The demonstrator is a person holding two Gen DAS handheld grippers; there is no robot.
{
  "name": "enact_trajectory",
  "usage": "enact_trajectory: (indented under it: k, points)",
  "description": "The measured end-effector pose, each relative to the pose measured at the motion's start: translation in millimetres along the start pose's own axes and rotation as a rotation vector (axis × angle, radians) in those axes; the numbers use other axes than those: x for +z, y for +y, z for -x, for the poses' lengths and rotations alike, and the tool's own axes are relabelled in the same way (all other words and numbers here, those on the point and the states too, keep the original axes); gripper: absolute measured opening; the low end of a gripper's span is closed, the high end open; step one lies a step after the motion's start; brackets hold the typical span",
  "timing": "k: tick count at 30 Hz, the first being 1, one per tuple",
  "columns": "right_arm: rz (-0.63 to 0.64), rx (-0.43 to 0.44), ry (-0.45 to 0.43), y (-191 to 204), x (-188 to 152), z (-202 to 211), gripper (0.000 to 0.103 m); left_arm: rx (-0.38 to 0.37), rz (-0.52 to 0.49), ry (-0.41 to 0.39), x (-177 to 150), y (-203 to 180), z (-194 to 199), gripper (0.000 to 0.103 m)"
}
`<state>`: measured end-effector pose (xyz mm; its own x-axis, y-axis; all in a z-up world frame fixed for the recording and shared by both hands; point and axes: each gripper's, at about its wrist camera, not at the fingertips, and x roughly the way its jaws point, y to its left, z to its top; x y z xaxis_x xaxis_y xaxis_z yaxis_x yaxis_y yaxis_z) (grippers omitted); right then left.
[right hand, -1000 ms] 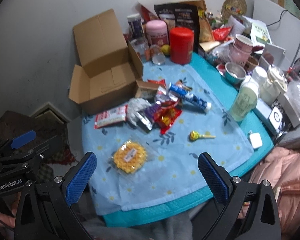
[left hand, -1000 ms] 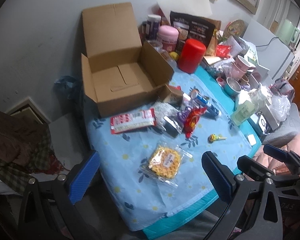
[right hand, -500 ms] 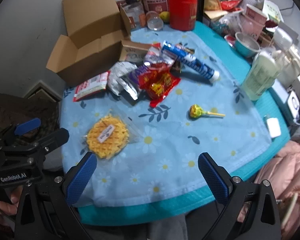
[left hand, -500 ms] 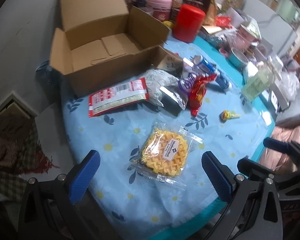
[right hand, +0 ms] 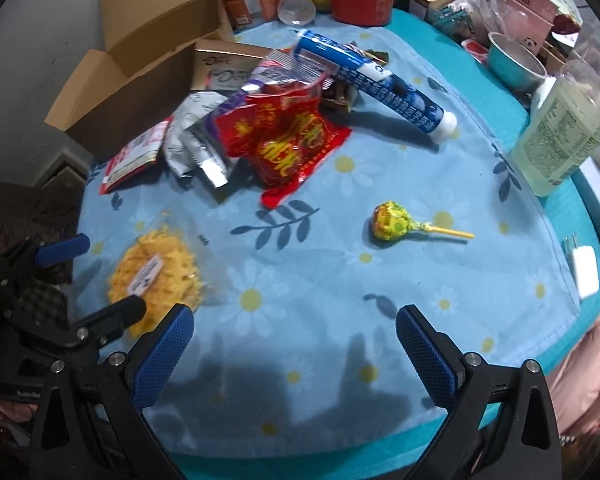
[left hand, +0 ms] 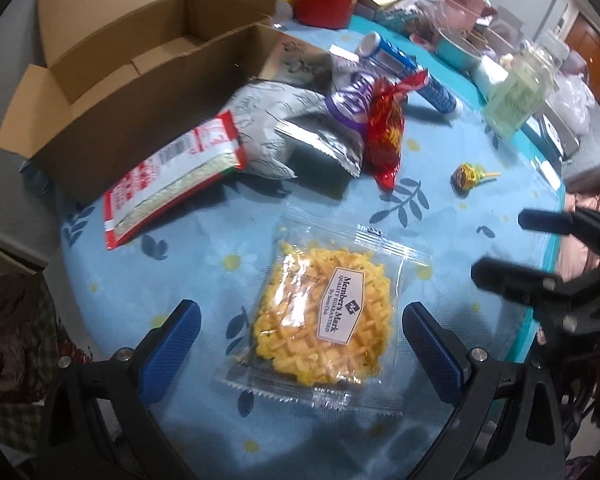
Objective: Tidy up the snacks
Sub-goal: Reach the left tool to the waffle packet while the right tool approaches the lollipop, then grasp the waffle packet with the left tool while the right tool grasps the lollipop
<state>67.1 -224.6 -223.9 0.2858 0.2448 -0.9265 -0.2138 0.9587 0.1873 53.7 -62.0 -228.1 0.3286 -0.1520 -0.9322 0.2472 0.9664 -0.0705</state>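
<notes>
As far as the left wrist view shows, nothing's sorted yet: the box (left hand: 112, 60) at the back left looks empty inside, tho only part of its floor is visible, and every snack sits out on the tabletop (left hand: 440, 216). Left tool (left hand: 298, 338) is wide open w/ nothing held, pads either side of the waffle pack (left hand: 324, 316), which lies flat at the near edge. Farther back, a red-white pack (left hand: 172, 184) leans on the box front, beside a silver bag (left hand: 288, 136), red bag (left hand: 384, 136) and blue tube (left hand: 404, 68); a lollipop (left hand: 466, 176) lies apart to the right. Right wrist view: right tool (right hand: 294, 350) also wide open and empty, over bare cloth, lollipop (right hand: 394, 222) ahead of it, left tool (right hand: 88, 284) at the waffle pack (right hand: 156, 276). Judging by this, approx. all items are left; first pick looks imminent.
</notes>
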Motion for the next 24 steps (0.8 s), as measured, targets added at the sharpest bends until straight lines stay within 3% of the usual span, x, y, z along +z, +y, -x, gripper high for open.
enact_trajectory:
  k: [4,7,11,15,17,19,24]
  points:
    - [-0.023,-0.002,0.006,-13,8,-7,0.103,-0.015,-0.016,0.033,2,-6,-15,0.103]
    - [-0.037,-0.075,-0.023,-24,16,-5,0.094,0.014,-0.021,0.087,2,-9,-30,0.103]
    - [-0.032,-0.089,-0.02,-34,29,-12,0.094,0.016,0.001,0.15,1,-7,-47,0.103]
    - [-0.046,-0.105,-0.011,-43,39,-18,0.094,0.048,-0.007,0.133,6,-9,-51,0.103]
    - [-0.052,-0.116,-0.01,-47,41,-21,0.094,0.071,-0.008,0.117,10,-10,-53,0.099]
    - [-0.054,-0.143,-0.006,-49,44,-25,0.094,0.073,-0.016,0.083,14,-12,-49,0.081]
    - [-0.064,-0.17,-0.034,-61,46,-31,0.098,0.08,0.025,0.113,26,-14,-51,0.077]
